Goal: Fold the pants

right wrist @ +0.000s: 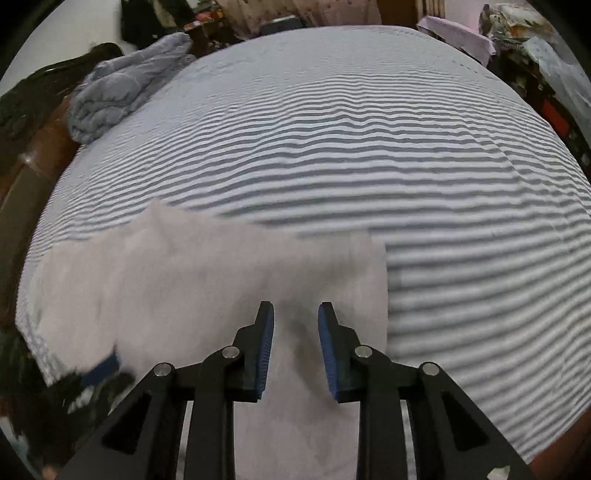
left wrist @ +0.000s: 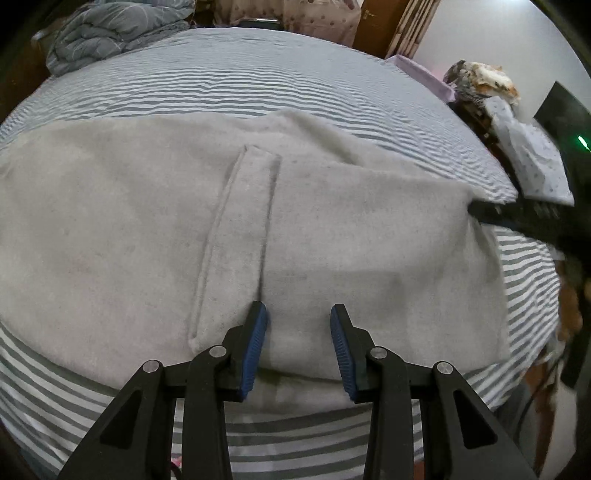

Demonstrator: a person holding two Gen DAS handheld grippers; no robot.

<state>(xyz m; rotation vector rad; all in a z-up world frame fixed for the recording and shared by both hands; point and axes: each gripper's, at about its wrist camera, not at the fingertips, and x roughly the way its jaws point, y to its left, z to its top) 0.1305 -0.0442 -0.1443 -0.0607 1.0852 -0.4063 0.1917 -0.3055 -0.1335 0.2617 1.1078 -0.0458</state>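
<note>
I note a bed with a grey-and-white striped sheet (left wrist: 258, 85) filling both views, a bunched blue-grey quilt (left wrist: 114, 29) lying at its far left corner. On the sheet lie the pants (left wrist: 332, 236), pale grey fleece, spread flat along the near edge of the bed; their long axis runs across my view from left to right, not away from me. A stitched pocket band (left wrist: 236, 243) runs up the cloth just left of the left gripper (left wrist: 299, 314), which stands with its jaws apart and nothing between them, directly above the cloth near its front edge. The right gripper (right wrist: 296, 314) likewise has its jaws parted and empty, poised over the right-hand end of the pants, whose side edge (right wrist: 384, 295) lies just to its right. The cloth in the right wrist view is blurred, so whether the pads touch it I cannot tell. I judge both tongs equally near the garment, each over its own part; a fold would turn on taking the near edge or an end and carrying it along that left-to-right axis.
</note>
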